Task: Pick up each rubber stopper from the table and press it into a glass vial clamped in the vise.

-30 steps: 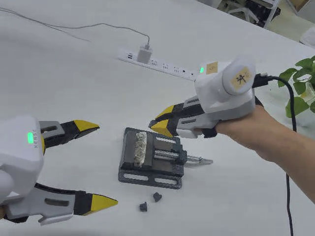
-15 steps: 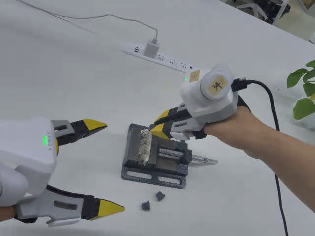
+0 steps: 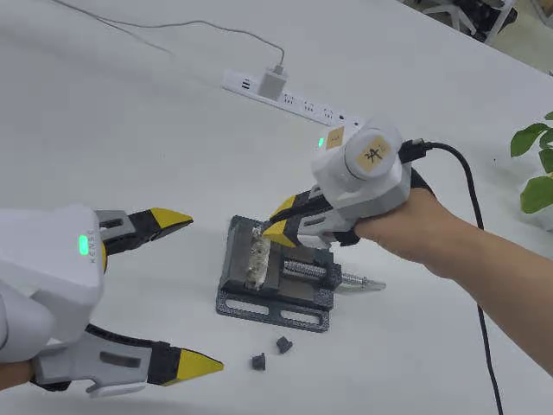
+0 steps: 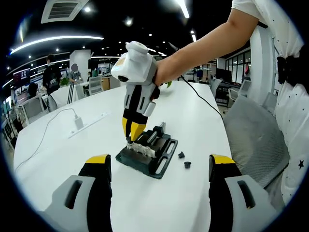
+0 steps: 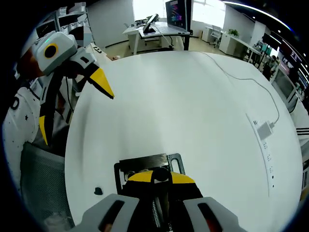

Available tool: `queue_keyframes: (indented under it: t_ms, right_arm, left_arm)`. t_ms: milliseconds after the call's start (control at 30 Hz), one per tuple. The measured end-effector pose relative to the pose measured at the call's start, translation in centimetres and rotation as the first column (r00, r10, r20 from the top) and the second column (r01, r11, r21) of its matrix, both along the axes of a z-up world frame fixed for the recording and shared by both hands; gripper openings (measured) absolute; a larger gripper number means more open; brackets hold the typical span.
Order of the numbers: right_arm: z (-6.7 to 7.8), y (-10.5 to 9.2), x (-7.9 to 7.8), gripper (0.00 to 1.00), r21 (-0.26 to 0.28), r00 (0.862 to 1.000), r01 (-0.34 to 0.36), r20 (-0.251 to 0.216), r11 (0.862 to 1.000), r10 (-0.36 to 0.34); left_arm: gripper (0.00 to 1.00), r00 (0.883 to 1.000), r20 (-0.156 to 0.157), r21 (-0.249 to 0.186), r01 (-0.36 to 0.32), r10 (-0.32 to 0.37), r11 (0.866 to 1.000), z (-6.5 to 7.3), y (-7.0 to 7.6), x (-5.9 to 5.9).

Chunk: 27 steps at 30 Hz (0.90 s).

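Down and in toward the vise is where the right gripper [image 3: 270,230] has gone since a second ago; its yellow tips now sit right over the far end of the glass vials [image 3: 257,258]. Its jaws are drawn nearly together, and in the right gripper view a dark stopper [image 5: 161,175] looks to be pinched between them. The left gripper [image 3: 200,292] hangs on the near side with its jaws spread wide and nothing in them. Two loose stoppers [image 3: 258,361] lie on the table [image 3: 130,130] just in front of the vise [image 3: 294,292], close together but apart.

From where I stand, the risk is an off-centre push. If the plug meets the rim at a tilt it could cock sideways or pop out, and force on thin glass might chip a mouth or shift a vial in the clamp. Rubber may also cling to the tips and lift back out on release.

The vials are clear and glinting, packed in a short row. The vise is dark metal with a bright screw and a slotted base. The stoppers are small, matte, stubby plugs, and the tabletop is smooth and white.
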State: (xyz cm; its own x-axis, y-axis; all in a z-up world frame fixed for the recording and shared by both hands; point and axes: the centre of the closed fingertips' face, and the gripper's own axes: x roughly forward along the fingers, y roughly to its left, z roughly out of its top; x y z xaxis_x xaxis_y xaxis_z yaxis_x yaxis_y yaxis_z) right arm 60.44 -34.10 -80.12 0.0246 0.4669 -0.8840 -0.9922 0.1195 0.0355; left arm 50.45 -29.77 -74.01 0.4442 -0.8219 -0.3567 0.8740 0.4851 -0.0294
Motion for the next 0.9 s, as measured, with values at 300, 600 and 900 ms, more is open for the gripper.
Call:
queue_keyframes:
  t_ms: [300, 600, 900]
  right_arm:
    - [-0.12, 0.19, -0.02, 0.06, -0.021, 1.0, -0.028, 0.006, 0.999, 0.028]
    - [-0.03, 0.03, -0.04, 0.06, -0.047, 0.999, -0.053, 0.012, 0.997, 0.053]
    - [-0.18, 0.19, -0.12, 0.06, -0.103, 0.994, -0.105, 0.027, 0.989, 0.108]
  left_arm:
    - [0.82, 1.0, 0.001, -0.009, -0.003, 0.003, 1.0, 0.06, 0.09, 0.14]
    - [0.81, 1.0, -0.003, -0.009, 0.0, 0.0, 1.0, -0.07, 0.06, 0.11]
    - [0.8, 1.0, -0.005, -0.01, 0.001, -0.001, 1.0, -0.14, 0.08, 0.15]
